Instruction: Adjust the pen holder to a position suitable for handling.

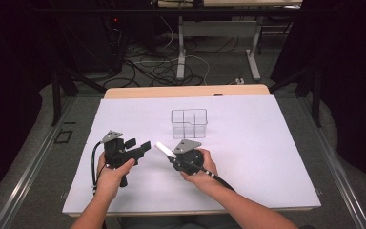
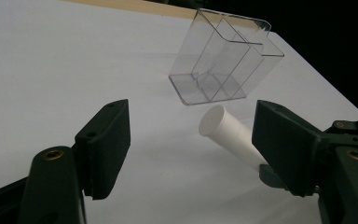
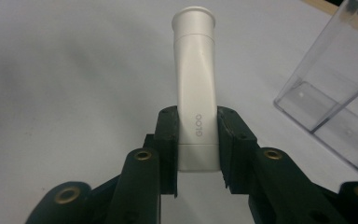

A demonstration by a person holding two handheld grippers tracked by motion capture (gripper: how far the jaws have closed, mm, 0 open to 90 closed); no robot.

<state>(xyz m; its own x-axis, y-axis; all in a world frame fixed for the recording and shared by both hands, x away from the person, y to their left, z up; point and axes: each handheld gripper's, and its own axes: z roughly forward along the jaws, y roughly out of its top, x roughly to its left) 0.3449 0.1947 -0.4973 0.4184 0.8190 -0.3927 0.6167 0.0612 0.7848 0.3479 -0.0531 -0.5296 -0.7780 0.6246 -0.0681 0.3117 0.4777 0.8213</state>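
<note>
Two black jaws of the right gripper [image 3: 198, 140] pinch a white tube [image 3: 196, 88] near its flat end, so the round cap end sticks out free. On the tube you can read the word GLOO in the right gripper view. The left gripper [image 2: 191, 140] has its jaws spread wide with nothing in them, and the cap end of the white tube [image 2: 228, 135] pokes in between them. It looks like the tube is held out this way so the other jaws can take hold of the cap end.

Just past the tube stands a clear box [image 1: 189, 123] with little walls inside. The high view shows the box from above, beyond both grippers, with its parts side by side. The left gripper view looks tipped and shows the clear box [image 2: 223, 60] from the side, right behind the tube. Everything sits over a white table [image 1: 267, 157].
</note>
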